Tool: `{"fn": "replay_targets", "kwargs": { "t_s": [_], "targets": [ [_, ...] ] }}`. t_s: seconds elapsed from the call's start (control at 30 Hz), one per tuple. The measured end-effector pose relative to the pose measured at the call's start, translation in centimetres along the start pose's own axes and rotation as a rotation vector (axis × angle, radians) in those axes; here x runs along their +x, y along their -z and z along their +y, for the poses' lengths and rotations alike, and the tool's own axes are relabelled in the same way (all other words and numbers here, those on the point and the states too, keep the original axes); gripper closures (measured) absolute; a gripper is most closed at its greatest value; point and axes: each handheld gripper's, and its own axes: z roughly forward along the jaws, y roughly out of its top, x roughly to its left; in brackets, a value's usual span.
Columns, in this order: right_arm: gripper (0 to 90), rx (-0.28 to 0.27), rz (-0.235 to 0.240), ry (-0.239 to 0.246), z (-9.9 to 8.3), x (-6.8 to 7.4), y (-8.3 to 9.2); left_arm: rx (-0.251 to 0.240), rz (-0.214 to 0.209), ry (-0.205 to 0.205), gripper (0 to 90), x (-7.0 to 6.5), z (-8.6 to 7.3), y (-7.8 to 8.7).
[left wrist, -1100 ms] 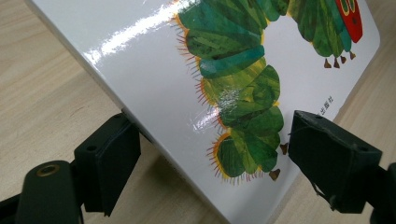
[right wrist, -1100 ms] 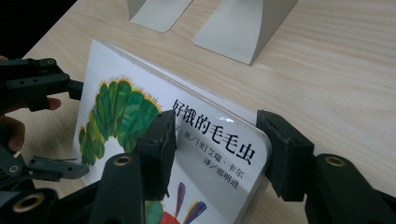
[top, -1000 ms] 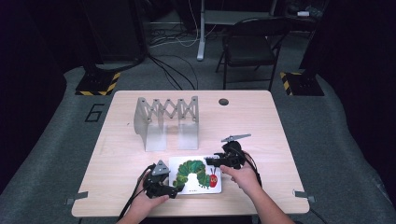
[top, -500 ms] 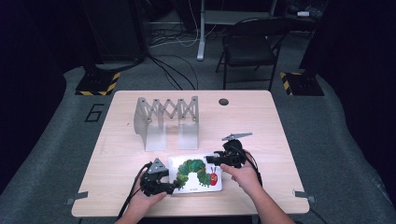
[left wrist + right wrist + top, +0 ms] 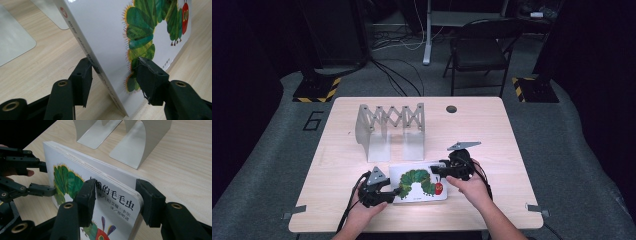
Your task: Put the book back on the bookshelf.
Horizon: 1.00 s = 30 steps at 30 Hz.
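Two hand-held grippers are on the caterpillar book (image 5: 419,184) at once, near the table's (image 5: 492,125) front edge, just in front of the metal book rack (image 5: 391,131). Left hand-held gripper (image 5: 113,71) has its jaws closed across the spine end; right hand-held gripper (image 5: 115,195) is clamped on the opposite short edge, over the title. Bare tabletop lies open to the book's right. Right gripper view shows the page edges; high view blurs them. Rack tops are cut off there.
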Motion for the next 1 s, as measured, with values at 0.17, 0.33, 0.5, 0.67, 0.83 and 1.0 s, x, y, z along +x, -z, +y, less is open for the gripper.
{"fn": "replay_targets", "kwargs": {
  "t_s": [0.17, 0.33, 0.5, 0.67, 0.83, 1.0],
  "targets": [
    [51.0, -0.012, 0.009, 0.017, 0.2, 0.4, 0.2, -0.012, 0.014, -0.009, 50.2, 0.2, 0.2, 0.4],
    [50.3, -0.020, 0.014, 0.028, 0.4, 0.8, 0.3, -0.031, 0.056, -0.022, 51.4, 0.2, 0.3, 0.7],
    [49.1, -0.022, 0.017, 0.048, 0.5, 1.1, 0.4, -0.047, 0.072, -0.025, 53.0, 0.2, 0.3, 0.9],
    [48.4, -0.018, 0.016, 0.045, 0.5, 1.3, 0.5, -0.044, 0.076, -0.042, 53.5, 0.1, 0.4, 1.1],
    [46.8, -0.021, 0.009, 0.058, 0.6, 1.4, 0.4, -0.058, 0.108, -0.050, 54.9, 0.0, 0.6, 1.3],
    [46.6, -0.018, 0.013, 0.066, 0.6, 1.5, 0.3, -0.066, 0.121, -0.062, 55.8, 0.1, 0.7, 1.4]
  ]
}}
